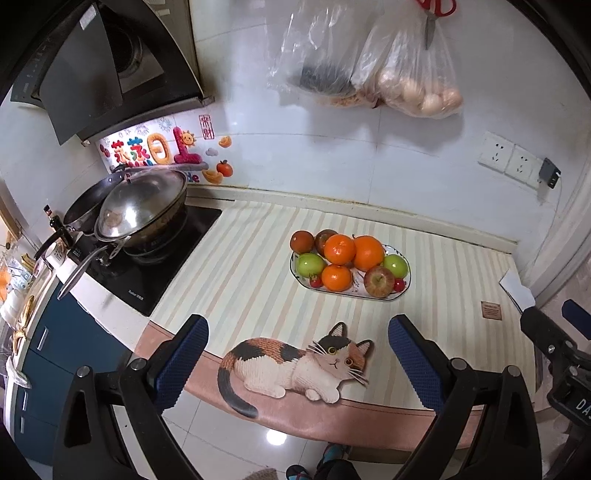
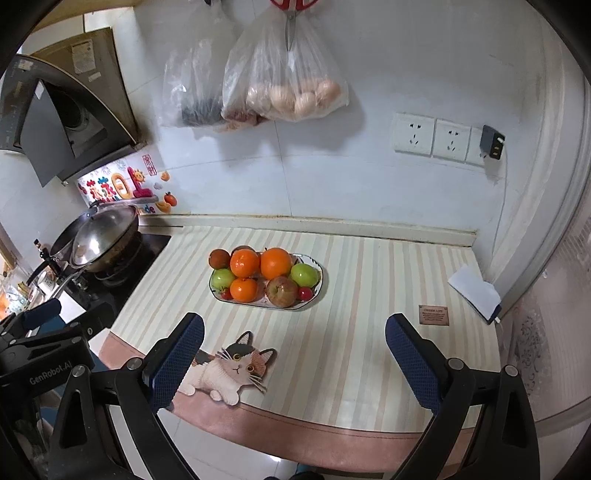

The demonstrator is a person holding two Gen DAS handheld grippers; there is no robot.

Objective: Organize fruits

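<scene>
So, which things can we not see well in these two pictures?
- Dark fruit behind the oranges, right wrist view: mostly hidden by them; kind unclear.
- Contents of the left bag, both views: dark mass blurred by plastic.
- Brown label on the mat: print too small to read.
- Scissors: handles cut off by the top edge.
- Inside the wok: covered by its lid.
- Right gripper, left wrist view: cut off by the right edge.

White tiled wall (image 2: 332,177), striped counter (image 2: 351,332)

Home kitchen: wok (image 1: 144,206) on stove (image 1: 155,273), range hood (image 1: 92,74), tiled wall.
</scene>
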